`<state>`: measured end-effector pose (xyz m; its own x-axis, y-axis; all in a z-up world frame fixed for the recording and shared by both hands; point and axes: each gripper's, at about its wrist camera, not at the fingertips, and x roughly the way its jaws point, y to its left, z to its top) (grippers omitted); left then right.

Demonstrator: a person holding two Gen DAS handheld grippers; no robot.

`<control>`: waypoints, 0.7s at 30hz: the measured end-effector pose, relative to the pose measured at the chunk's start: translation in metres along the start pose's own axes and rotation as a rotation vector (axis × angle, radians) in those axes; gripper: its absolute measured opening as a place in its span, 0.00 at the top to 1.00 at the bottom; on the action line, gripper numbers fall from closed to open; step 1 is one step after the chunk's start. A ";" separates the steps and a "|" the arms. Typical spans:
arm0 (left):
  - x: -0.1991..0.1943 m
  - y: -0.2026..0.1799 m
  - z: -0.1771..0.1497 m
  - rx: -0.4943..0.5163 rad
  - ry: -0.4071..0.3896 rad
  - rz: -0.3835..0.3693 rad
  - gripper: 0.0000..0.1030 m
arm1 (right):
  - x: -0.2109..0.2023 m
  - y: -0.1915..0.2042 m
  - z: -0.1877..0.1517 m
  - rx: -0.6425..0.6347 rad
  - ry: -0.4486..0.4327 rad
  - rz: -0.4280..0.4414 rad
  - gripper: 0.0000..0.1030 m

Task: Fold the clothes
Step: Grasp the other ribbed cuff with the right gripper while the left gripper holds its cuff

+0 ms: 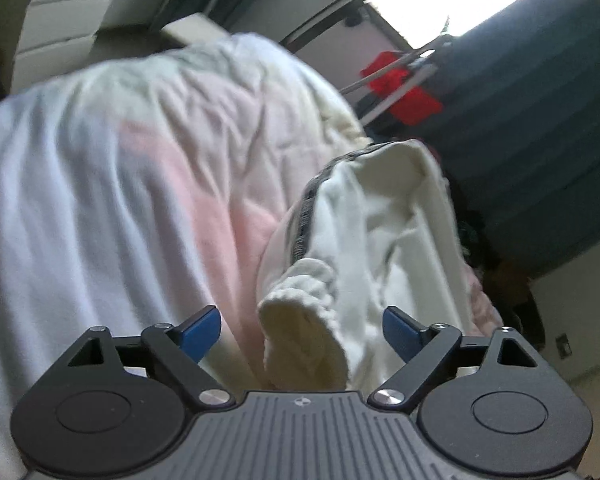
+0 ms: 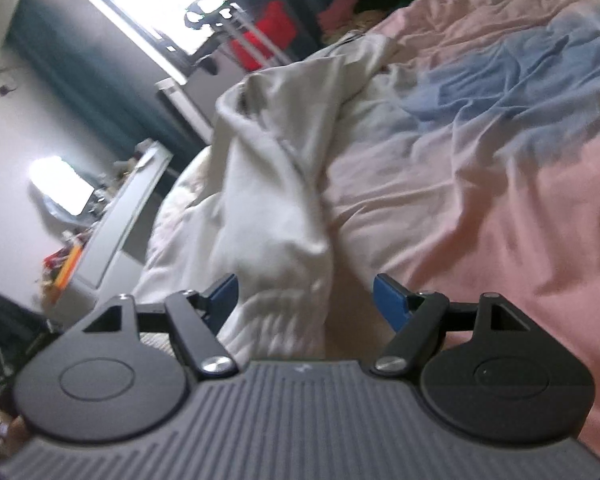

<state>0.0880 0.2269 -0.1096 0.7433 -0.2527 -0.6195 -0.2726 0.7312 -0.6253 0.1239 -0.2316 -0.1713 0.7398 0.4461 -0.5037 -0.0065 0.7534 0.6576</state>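
A white garment (image 1: 364, 232) with a dark printed band and a ribbed cuff (image 1: 304, 320) lies crumpled on the bed. My left gripper (image 1: 302, 330) is open, its blue pads (image 1: 202, 332) apart on either side of the cuff without pressing on it. In the right wrist view the same white garment (image 2: 272, 184) lies bunched in folds on the bed sheet. My right gripper (image 2: 304, 304) is open too, with the garment's near end between its spread blue fingers (image 2: 390, 304) and no pad touching cloth.
The bed sheet (image 2: 480, 168) is pink, white and blue, and wrinkled. Dark curtains (image 1: 540, 120) and a bright window (image 2: 148, 0) stand beyond the bed. A red item on a rack (image 1: 404, 88) and a cluttered desk (image 2: 112, 208) are along the room's edge.
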 end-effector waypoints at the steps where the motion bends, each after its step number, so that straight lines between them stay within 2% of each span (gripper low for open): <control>1: 0.006 -0.001 0.001 -0.002 -0.006 0.018 0.24 | 0.008 -0.001 0.002 0.004 0.004 -0.002 0.25; 4: 0.020 -0.004 0.006 0.002 -0.005 0.024 0.39 | 0.026 -0.004 0.002 0.020 0.030 0.022 0.26; 5: 0.025 -0.004 0.007 0.000 0.003 0.015 0.49 | 0.031 -0.005 0.000 0.028 0.048 0.044 0.26; 6: 0.030 -0.004 0.009 -0.008 0.013 0.016 0.55 | 0.035 -0.005 -0.004 0.044 0.068 0.065 0.27; 7: 0.034 -0.005 0.010 -0.023 0.015 0.021 0.57 | 0.037 -0.006 -0.009 0.062 0.081 0.078 0.39; 8: 0.037 -0.005 0.012 -0.039 0.016 0.028 0.62 | 0.039 -0.007 -0.014 0.088 0.093 0.090 0.46; 9: 0.040 -0.005 0.014 -0.055 0.017 0.034 0.67 | 0.040 -0.008 -0.019 0.127 0.106 0.097 0.60; 10: 0.040 -0.007 0.018 -0.058 0.014 0.029 0.70 | 0.040 -0.009 -0.024 0.165 0.115 0.108 0.67; 12: 0.039 -0.009 0.026 -0.062 0.004 0.015 0.82 | 0.035 -0.006 -0.032 0.226 0.110 0.138 0.72; 15: 0.029 -0.014 0.051 -0.067 -0.011 0.011 0.85 | 0.021 0.012 -0.041 0.248 0.065 0.164 0.75; 18: 0.015 -0.018 0.095 -0.040 -0.044 0.028 0.86 | 0.020 0.048 -0.057 0.244 0.041 0.206 0.77; 21: -0.004 -0.023 0.148 0.001 -0.091 0.083 0.87 | 0.038 0.094 -0.074 0.225 0.045 0.270 0.77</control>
<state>0.1818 0.3044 -0.0225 0.7706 -0.1322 -0.6235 -0.3352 0.7480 -0.5729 0.1012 -0.1077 -0.1701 0.7009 0.6395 -0.3159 -0.0456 0.4822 0.8749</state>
